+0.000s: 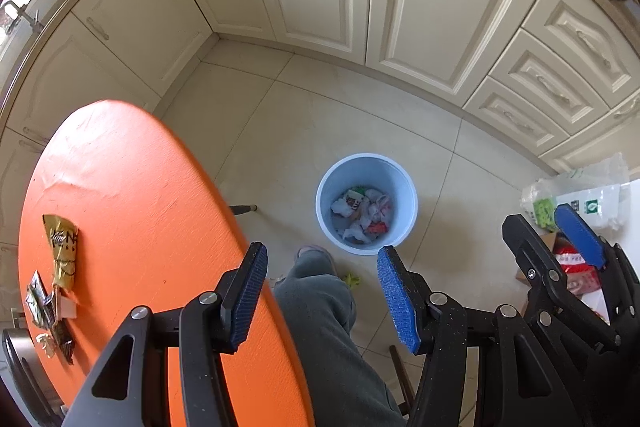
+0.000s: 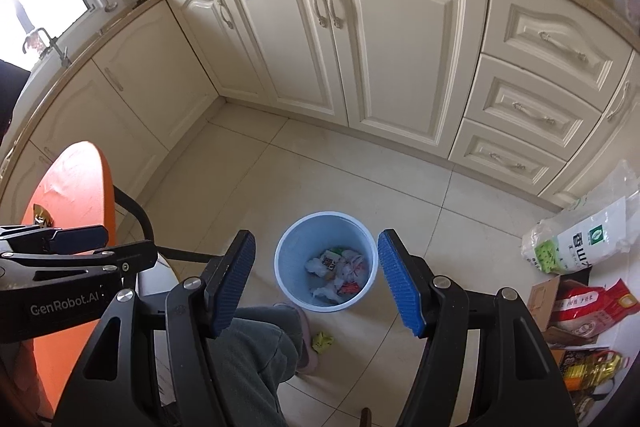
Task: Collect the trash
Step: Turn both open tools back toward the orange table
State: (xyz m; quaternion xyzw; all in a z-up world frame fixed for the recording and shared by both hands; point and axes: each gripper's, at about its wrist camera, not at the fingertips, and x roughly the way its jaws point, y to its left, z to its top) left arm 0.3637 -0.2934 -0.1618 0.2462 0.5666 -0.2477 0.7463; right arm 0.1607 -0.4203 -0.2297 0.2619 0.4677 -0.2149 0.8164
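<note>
A light blue bin (image 1: 367, 203) stands on the tiled floor with crumpled wrappers and tissues inside; it also shows in the right wrist view (image 2: 326, 261). Several wrappers (image 1: 60, 255) lie on the orange round table (image 1: 132, 211) at the left, a gold one on top. A small yellow-green scrap (image 2: 322, 342) lies on the floor near the person's foot, also seen in the left wrist view (image 1: 352, 279). My left gripper (image 1: 322, 297) is open and empty over the table's edge. My right gripper (image 2: 318, 281) is open and empty above the bin.
Cream cabinets (image 2: 360, 59) line the back and left walls. A white rice bag (image 2: 580, 239), a red packet (image 2: 584, 303) and a cardboard box stand on the floor at right. The person's grey-trousered leg (image 1: 332, 331) lies between table and bin.
</note>
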